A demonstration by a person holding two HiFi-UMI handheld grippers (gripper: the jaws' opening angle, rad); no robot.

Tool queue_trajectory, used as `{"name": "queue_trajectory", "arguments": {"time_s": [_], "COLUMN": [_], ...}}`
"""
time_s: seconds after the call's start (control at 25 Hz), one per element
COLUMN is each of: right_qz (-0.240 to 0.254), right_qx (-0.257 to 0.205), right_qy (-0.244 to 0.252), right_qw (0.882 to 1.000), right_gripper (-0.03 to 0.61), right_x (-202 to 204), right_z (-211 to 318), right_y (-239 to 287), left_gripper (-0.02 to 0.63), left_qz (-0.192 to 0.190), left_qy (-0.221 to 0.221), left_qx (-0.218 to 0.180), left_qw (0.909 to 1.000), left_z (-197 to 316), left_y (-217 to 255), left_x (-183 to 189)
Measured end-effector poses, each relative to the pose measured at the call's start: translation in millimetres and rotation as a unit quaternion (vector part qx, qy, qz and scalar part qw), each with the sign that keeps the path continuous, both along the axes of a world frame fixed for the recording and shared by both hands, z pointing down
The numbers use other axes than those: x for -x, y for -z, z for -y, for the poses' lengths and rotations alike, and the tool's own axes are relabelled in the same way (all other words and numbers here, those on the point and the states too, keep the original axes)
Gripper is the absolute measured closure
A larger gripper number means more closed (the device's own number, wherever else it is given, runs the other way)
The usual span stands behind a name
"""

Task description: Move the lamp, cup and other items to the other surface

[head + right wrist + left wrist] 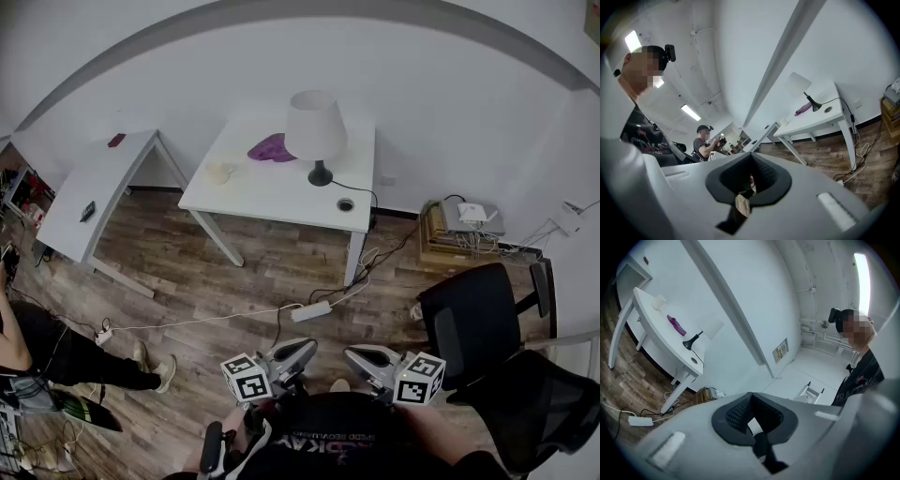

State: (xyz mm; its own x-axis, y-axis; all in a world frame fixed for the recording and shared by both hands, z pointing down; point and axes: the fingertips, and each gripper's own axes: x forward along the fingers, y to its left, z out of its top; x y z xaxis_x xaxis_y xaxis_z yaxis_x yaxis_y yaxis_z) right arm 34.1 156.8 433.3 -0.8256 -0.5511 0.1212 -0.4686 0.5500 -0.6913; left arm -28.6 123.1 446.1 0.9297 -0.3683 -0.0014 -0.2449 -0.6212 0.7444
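A lamp with a white shade and black base stands on the white table across the room. A purple item lies left of it, and a small pale cup sits nearer the table's left end. The same lamp and cup appear far off in the left gripper view, and the lamp again in the right gripper view. My left gripper and right gripper hover close to my body, far from the table. Both are shut and hold nothing.
A second white table stands at the left with a red thing and a black thing on it. A power strip and cables lie on the wood floor. A black office chair is at my right. A person sits at left.
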Motion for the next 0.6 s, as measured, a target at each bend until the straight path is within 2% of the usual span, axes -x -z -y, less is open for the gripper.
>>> {"name": "queue_trajectory", "arguments": {"time_s": [0.6], "right_qz": [0.000], "right_qx": [-0.004], "right_qy": [-0.002], "right_qw": [1.000], "right_gripper": [0.575], "right_x": [0.3], "right_z": [-4.2], "right_y": [1.6], "left_gripper": [0.618], "left_qz": [-0.002], "left_qy": [0.001], "left_qx": [0.003], "left_qw": [1.0000], "left_z": [-4.6], "left_y": [-2.3], "left_x": [-0.3]}}
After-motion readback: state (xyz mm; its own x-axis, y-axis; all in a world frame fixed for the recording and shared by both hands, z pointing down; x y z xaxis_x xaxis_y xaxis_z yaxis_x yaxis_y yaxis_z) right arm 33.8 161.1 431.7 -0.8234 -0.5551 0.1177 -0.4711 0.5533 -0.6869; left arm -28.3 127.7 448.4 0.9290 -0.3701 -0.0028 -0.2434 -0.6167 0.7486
